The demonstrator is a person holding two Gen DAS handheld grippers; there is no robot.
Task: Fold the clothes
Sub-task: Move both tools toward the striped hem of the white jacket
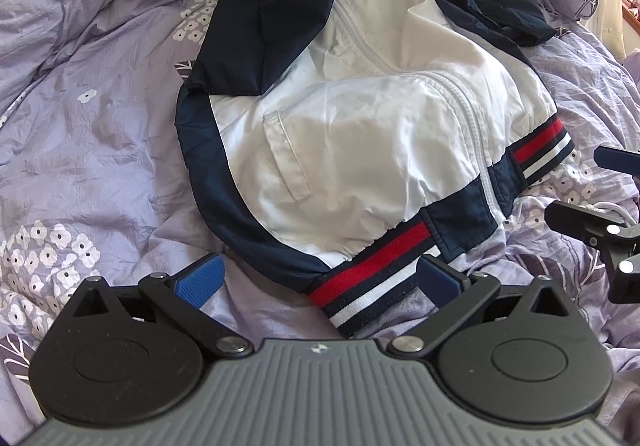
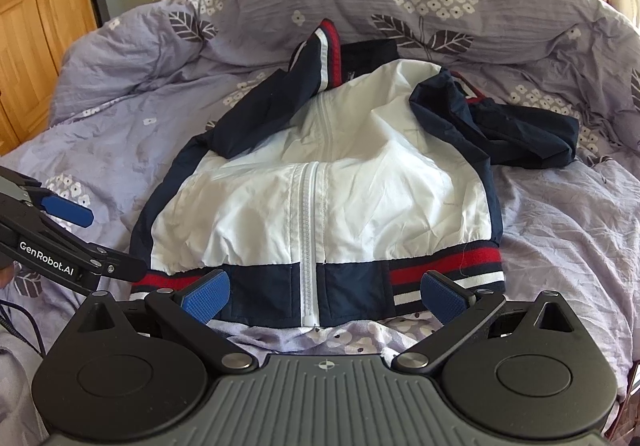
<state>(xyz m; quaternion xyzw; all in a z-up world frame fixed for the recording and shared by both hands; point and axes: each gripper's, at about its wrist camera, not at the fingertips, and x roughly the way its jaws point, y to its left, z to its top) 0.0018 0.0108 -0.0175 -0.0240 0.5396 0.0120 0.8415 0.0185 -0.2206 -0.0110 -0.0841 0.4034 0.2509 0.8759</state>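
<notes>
Lilac floral cotton bedding (image 2: 560, 230) covers the bed, rumpled up into a ridge at twelve o'clock, with a wooden wardrobe (image 2: 36, 38) off at ten o'clock. Furthest left is my left hand-held gripper (image 1: 318, 278), jaws spread wide and holding nothing, hovering at the hem corner at seven o'clock of the garment. Centre, lying zip-up on the bed, is the white and navy lightweight zip jacket (image 2: 320, 198), with its red, white and navy striped ribbed hem (image 2: 444, 266) nearest me and both navy sleeves flopped inward over the chest. My right hand-held gripper (image 2: 324, 294) comes next, also fully open and empty, poised just short of the hem at six o'clock. I judge the shell thin, light, soft and rather slippery, so it will slide and billow; the thicker ribbed hem corners should give the surest pinch.
</notes>
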